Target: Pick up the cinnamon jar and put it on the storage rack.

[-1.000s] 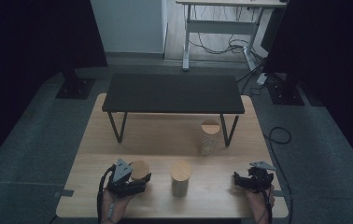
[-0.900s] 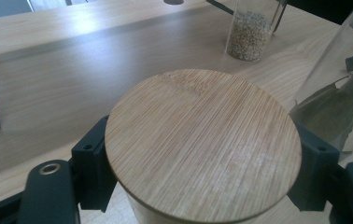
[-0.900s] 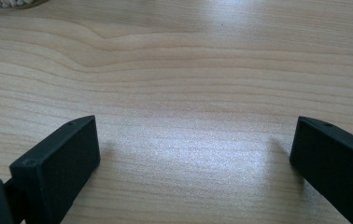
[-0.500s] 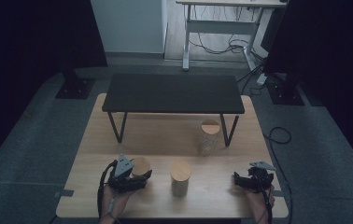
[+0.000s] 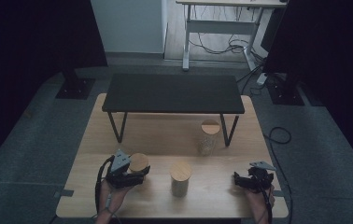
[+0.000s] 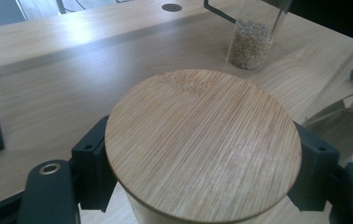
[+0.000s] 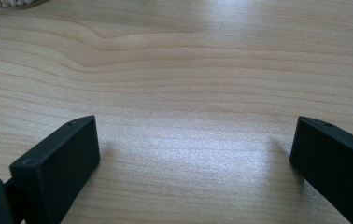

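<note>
Dark curtains and grey floor surrounded a pale wooden table [image 5: 165, 135] on which a low black shelf [image 5: 172, 92] stood toward the far side. Near the front left of that table, the left gripper [image 5: 135, 170] was clamped on a jar with a round bamboo lid [image 5: 138, 162]; in the left gripper view the lid [image 6: 202, 142] sat squarely between the two black jaws, their pads pressed against the jar's sides just under the lid's rim. The person's left hand [image 5: 111, 196] came in from the table's front edge, with the cable looping beside it.

Just to the right of the held jar stood a second jar [image 5: 180, 178] with the same kind of lid, upright and apart from the gripper. Farther back, close to the shelf's right leg, a third jar [image 5: 208, 137] stood upright; the left gripper view showed it as clear glass with pale grains in its bottom [image 6: 251, 44].

At the front right of the table, well apart from all three jars, the right gripper [image 5: 240, 179] rested low over the wood. Its jaws stood wide and released, with bare tabletop [image 7: 188, 116] between them and no object touching either pad. The right hand [image 5: 258, 198] held it from the front edge.
</note>
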{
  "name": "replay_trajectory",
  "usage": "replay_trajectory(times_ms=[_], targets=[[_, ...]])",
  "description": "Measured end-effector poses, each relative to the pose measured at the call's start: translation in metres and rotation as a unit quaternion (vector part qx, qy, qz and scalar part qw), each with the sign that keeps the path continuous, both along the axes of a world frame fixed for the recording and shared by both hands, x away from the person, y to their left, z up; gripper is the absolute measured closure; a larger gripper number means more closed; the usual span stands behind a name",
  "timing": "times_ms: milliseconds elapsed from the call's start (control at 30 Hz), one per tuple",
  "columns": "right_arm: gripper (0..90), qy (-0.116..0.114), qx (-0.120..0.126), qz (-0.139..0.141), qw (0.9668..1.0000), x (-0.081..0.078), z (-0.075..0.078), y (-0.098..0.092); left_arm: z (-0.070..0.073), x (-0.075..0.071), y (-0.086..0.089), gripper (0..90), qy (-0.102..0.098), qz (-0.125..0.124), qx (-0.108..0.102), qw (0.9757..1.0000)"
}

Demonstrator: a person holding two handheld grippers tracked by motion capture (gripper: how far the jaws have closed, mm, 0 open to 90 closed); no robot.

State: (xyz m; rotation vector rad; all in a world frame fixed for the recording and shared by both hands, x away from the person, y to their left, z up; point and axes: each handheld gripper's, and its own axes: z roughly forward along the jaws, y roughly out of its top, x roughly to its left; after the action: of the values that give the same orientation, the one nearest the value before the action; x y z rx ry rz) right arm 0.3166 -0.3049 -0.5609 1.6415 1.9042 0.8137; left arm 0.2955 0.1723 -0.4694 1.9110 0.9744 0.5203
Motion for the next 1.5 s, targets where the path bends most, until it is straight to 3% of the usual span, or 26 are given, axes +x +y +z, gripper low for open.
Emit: replay_trajectory(times_ms=[700, 1500], targets=[[0.9, 0.000, 0.000, 0.000, 1.0000, 0.000, 0.000, 0.000, 0.012, 0.015, 0.006, 24.9, -0.018, -0.003, -0.006, 0.9998], [0.9, 0.000, 0.000, 0.000, 1.0000, 0.000, 0.000, 0.000, 0.030, 0.030, 0.009, 24.9, -0.036, 0.005, 0.003, 0.9993]])
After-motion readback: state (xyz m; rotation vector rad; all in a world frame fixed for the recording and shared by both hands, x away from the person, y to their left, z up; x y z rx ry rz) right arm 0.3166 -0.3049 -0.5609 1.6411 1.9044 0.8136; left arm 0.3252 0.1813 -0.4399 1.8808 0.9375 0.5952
